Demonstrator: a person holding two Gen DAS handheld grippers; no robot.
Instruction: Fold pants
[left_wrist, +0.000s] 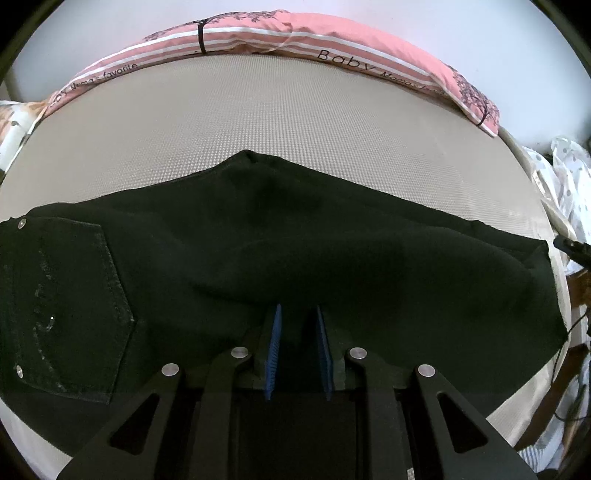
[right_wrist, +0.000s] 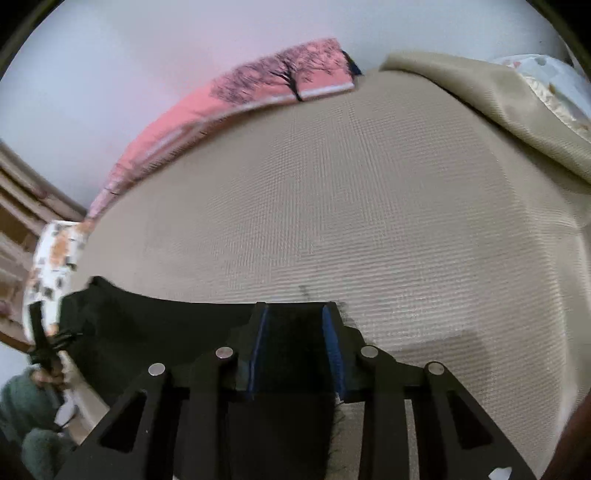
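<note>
Black pants (left_wrist: 258, 240) lie spread across a beige woven mat (left_wrist: 295, 122), the back pocket (left_wrist: 74, 314) at the left and the leg hem at the far right. My left gripper (left_wrist: 297, 310) sits at the pants' near edge, its blue pads (left_wrist: 275, 350) close together with dark cloth between them. In the right wrist view my right gripper (right_wrist: 295, 306) is shut on the pants' end (right_wrist: 147, 325), and black cloth fills the gap between its pads (right_wrist: 334, 350). A hand (right_wrist: 48, 369) at the far left grips a black gripper handle.
A pink striped pillow (left_wrist: 280, 29) lines the mat's far edge. A patterned pillow (right_wrist: 51, 258) lies at one end, and a folded beige blanket (right_wrist: 498, 107) at the other. Polka-dot cloth (left_wrist: 569, 177) hangs off the right side. Wooden furniture (right_wrist: 22, 192) stands beyond the bed.
</note>
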